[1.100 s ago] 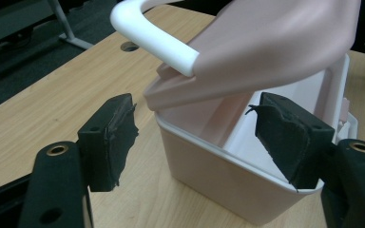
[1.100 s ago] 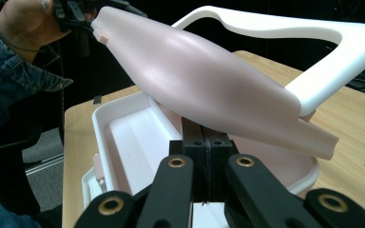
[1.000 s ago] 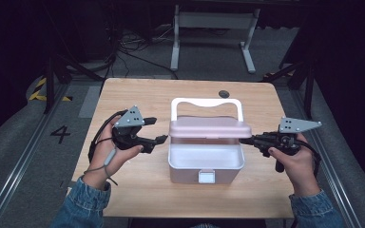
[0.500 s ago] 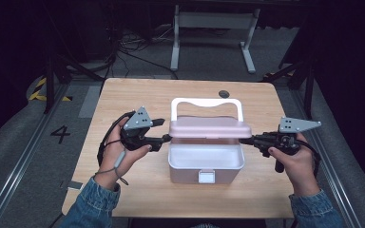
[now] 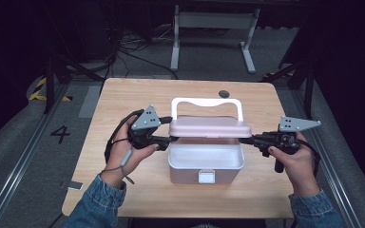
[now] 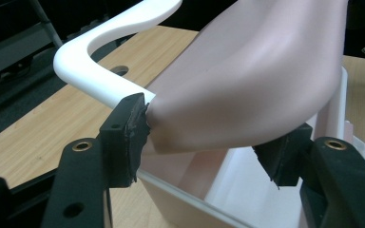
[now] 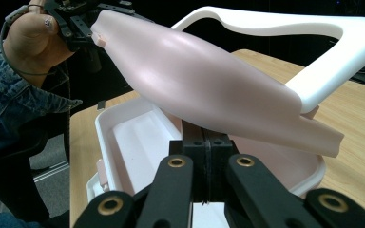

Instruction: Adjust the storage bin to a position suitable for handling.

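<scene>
The pink lid [image 5: 210,127] sat half-raised over the white box [image 5: 206,163] mid-table, white handle [image 5: 207,102] behind it. The left gripper [image 5: 167,134] had just been closing, jaws straddling the lid's left end. The right gripper [image 5: 248,139] was fully closed under its right edge.

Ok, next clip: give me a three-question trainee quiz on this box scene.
1. True or false: the pink lid lies flat and shut on the white box.
2. Which hand-held gripper has its jaws shut: A left, B right?
3. Fill in: the white handle rises on the box's ___ side, away from the person.

Key: 1 false, the lid is lifted at an angle; 2 B; 3 far.
</scene>
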`<action>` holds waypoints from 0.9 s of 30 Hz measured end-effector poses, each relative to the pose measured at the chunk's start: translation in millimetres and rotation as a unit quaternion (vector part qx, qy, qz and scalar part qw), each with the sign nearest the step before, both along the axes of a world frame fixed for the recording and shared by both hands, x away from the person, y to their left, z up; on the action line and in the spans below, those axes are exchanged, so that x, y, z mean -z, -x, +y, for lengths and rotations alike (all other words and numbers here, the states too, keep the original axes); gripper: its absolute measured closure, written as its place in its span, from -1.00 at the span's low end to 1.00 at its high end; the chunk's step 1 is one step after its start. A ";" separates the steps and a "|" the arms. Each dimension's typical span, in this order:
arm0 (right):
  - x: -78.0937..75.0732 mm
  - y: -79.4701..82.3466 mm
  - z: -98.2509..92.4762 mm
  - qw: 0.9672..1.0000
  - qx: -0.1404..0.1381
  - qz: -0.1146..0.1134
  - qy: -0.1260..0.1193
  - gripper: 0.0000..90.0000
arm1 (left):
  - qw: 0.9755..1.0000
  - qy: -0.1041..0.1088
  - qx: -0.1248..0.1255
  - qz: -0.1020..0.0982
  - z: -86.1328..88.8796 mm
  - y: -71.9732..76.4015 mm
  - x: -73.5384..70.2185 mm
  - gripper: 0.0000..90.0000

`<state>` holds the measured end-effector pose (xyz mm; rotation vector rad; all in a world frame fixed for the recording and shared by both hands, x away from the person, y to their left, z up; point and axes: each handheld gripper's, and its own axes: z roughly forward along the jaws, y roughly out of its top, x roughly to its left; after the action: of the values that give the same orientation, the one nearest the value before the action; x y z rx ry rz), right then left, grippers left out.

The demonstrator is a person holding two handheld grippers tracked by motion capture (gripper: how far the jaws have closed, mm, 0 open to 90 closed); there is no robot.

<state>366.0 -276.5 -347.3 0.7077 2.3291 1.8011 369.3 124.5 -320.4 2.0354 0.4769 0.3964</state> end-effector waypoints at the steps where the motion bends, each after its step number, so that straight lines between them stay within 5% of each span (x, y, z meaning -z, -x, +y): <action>1: -0.1 0.1 -0.2 1.000 0.000 0.000 0.000 1.00 | 1.000 0.001 0.001 -0.003 -0.3 -0.7 -0.3 -0.05; 27: -9.8 12.7 -18.2 1.000 0.019 -0.004 0.005 0.94 | 1.000 0.007 0.001 -0.018 -5.1 -19.1 -22.1 0.15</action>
<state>353.3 -294.7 -337.6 0.7362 2.3010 1.7726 388.4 119.4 -298.3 2.0111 0.4536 0.4261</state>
